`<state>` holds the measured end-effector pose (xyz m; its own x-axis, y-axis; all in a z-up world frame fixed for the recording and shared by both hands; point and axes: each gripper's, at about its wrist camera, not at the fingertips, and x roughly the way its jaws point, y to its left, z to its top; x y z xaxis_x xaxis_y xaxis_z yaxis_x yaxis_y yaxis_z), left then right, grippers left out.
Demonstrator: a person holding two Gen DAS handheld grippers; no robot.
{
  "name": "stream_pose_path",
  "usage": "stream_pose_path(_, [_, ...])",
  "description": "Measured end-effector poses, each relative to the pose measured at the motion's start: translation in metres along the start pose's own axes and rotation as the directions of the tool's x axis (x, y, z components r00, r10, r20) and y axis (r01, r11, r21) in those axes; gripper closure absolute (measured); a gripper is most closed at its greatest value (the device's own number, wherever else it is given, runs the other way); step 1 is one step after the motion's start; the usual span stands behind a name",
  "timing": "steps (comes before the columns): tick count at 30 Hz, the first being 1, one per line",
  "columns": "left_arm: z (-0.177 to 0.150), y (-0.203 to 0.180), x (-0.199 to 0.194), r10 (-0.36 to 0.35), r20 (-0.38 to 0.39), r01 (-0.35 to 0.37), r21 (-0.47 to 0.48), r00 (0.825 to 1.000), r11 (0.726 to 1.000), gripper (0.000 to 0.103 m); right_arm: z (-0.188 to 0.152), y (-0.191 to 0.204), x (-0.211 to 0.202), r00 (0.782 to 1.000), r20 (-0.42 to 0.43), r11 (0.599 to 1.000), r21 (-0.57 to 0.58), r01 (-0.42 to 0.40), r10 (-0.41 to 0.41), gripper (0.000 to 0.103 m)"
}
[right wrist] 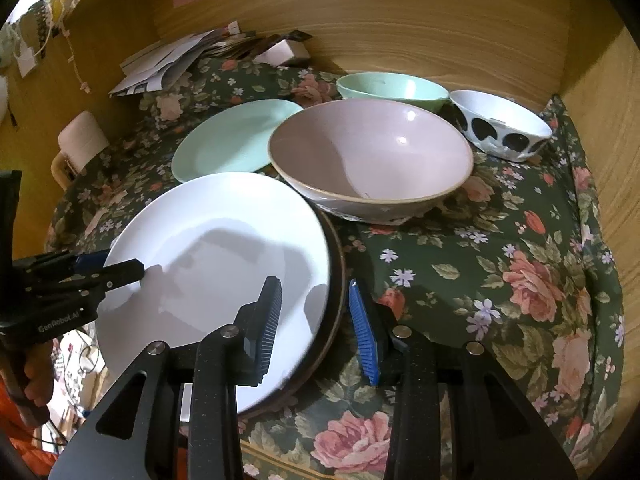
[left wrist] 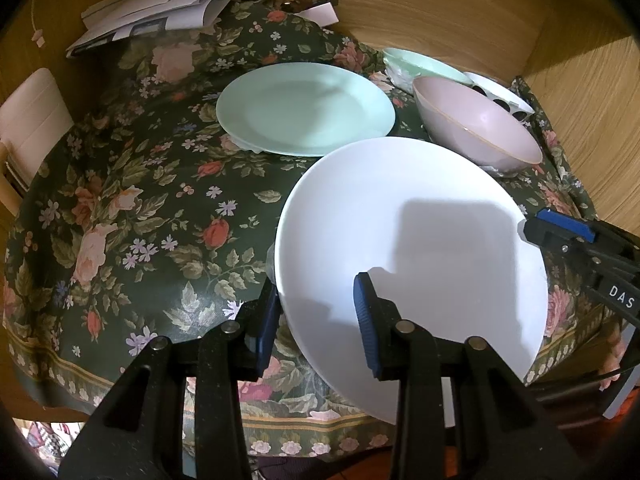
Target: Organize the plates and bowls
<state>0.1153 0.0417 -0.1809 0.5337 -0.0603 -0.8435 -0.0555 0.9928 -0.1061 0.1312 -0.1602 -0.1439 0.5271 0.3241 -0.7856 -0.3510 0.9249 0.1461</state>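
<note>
A white plate [left wrist: 400,220] [right wrist: 208,240] lies tilted at the near edge of the flowered tablecloth [left wrist: 120,200]. It sits on a dark brown-rimmed plate [right wrist: 339,280] that shows only as an edge. My left gripper [left wrist: 316,316] [right wrist: 120,268] is shut on the white plate's left rim. My right gripper [right wrist: 314,324] [left wrist: 534,230] straddles the right rims of both plates and grips them. Behind are a mint plate [left wrist: 304,108] [right wrist: 232,144], a pink bowl [left wrist: 476,124] [right wrist: 368,152], a mint bowl [left wrist: 420,62] [right wrist: 392,86] and a black-spotted white bowl [left wrist: 504,98] [right wrist: 500,128].
Wooden walls [right wrist: 440,32] close in the table at the back and right. A pile of papers [left wrist: 160,12] lies at the far left corner, with a white cylinder [left wrist: 32,112] beside the left edge. A person's hand [right wrist: 36,380] holds the left gripper's handle.
</note>
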Motion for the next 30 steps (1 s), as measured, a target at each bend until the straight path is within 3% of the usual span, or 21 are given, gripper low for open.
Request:
stream_pose_path(7, [0.002,0.000,0.001,0.000,-0.011,0.000,0.014,1.000,1.000,0.062,0.006,0.004,-0.015,0.999,0.046,1.000,0.006,-0.001,0.001,0.060])
stream_pose_path(11, [0.009,0.006,-0.016,0.066,0.087,-0.070,0.040,0.994,0.997,0.043,0.014,0.008,-0.026,0.996,0.091,1.000,-0.001,-0.005,0.005,0.056])
stream_pose_path(16, [0.024,0.015,-0.036,0.091,0.164,-0.100,0.046,0.982,0.994,0.043,0.027,0.014,-0.033,0.991,0.136,1.000,-0.017,-0.015,0.018,0.056])
stream_pose_path(26, [0.067,0.040,-0.049,0.120,0.226,-0.122,-0.006,0.967,0.993,0.043,0.058,0.023,-0.034,0.980,0.192,0.998,-0.042,-0.039,0.046,0.055])
stream_pose_path(30, [0.081,0.044,-0.046,0.145,0.253,-0.152,0.009,0.957,0.988,0.043,0.072,0.024,-0.032,0.975,0.217,0.998,-0.047,-0.041,0.050,0.043])
